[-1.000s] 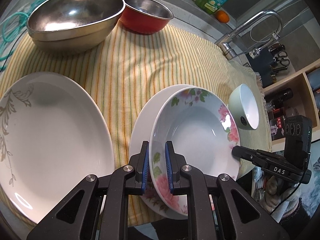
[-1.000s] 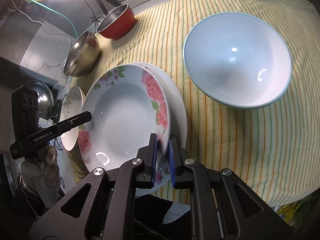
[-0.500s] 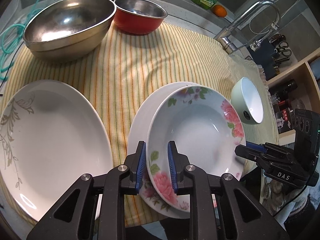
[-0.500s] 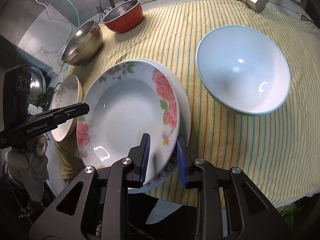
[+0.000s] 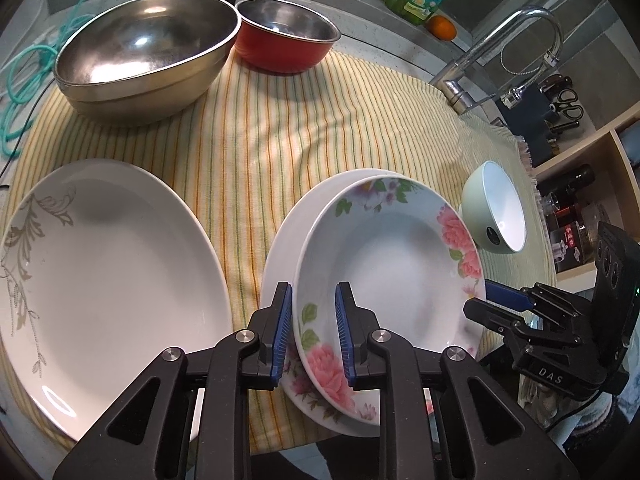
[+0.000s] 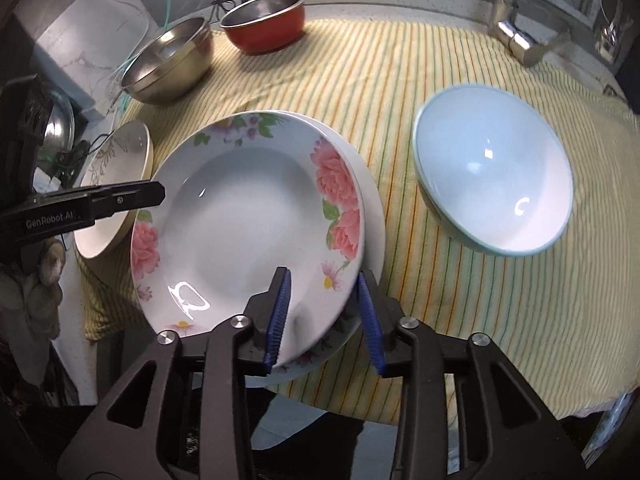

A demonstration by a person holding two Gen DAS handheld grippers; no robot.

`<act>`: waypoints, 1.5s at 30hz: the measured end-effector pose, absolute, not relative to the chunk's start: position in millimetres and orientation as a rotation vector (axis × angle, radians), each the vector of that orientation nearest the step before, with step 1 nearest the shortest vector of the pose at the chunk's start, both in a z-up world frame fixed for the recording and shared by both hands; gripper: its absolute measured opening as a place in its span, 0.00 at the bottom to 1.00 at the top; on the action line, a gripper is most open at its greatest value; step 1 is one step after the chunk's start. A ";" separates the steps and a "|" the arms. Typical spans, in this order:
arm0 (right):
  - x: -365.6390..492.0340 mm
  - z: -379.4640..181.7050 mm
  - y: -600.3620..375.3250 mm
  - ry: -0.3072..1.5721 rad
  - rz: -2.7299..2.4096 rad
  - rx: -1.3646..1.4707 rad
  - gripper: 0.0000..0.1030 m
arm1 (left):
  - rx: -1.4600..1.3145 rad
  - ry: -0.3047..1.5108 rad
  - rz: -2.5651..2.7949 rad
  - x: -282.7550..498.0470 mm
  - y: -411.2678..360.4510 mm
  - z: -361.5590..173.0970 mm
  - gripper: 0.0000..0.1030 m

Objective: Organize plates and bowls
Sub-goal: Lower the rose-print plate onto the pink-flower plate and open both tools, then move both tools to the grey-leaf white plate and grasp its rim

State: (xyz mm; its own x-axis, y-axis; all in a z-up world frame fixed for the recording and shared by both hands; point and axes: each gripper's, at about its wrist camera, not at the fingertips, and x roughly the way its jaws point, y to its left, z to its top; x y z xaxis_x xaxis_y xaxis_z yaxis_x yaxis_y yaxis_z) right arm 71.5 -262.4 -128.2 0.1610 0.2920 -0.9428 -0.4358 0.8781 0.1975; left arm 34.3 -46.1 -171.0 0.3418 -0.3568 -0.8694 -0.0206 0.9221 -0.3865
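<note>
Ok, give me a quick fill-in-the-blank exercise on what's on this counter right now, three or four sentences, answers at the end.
1. The floral plate sits on top of a plain ____ plate.
2. The tablecloth under the dishes has a ____ pattern.
3. Beside the large steel bowl stands a smaller bowl whose outside is ____.
4. The pale blue bowl holds ____.

Missing words: white; striped; red; nothing

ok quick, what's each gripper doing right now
Left gripper: open, pads astride the near rim of the flowered white deep plate without pressing it.
Right gripper: jaws opening, the plate's rim between them, not gripped.
</note>
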 end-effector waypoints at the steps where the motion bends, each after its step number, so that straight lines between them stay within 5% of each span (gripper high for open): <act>1: 70.6 -126.5 -260.2 1.303 0.524 -0.140 0.43 | -0.359 1.207 -0.225 34.0 -45.5 -170.6 0.18; 4: 69.9 -120.7 -257.4 1.285 0.530 -0.143 0.50 | -0.368 1.197 -0.225 33.1 -42.4 -167.6 0.18; 7: 69.6 -115.5 -256.6 1.269 0.522 -0.146 0.58 | -0.373 1.178 -0.226 30.6 -36.3 -160.9 0.28; 10: 71.2 -108.2 -258.6 1.255 0.530 -0.105 0.70 | -0.381 1.150 -0.214 26.5 -26.0 -152.7 0.48; 14: 73.4 -94.4 -253.1 1.219 0.575 -0.060 0.79 | -0.390 1.122 -0.184 19.3 -10.2 -143.6 0.51; 41: 99.7 -98.7 -104.4 1.227 0.883 -0.049 0.79 | -0.580 1.028 0.130 -54.2 113.3 -150.6 0.51; 45: 106.1 -112.8 -85.3 1.265 0.894 -0.066 0.69 | -0.591 1.033 0.161 -58.7 124.0 -159.8 0.51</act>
State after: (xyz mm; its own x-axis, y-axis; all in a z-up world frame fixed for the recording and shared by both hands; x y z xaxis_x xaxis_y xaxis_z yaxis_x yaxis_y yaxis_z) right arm 106.1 -85.3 -112.8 0.0223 0.5428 -0.8396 -0.6105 0.6724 0.4186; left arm -58.7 124.0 -159.8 0.5159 -0.1456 -0.8442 -0.3952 0.8339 -0.3853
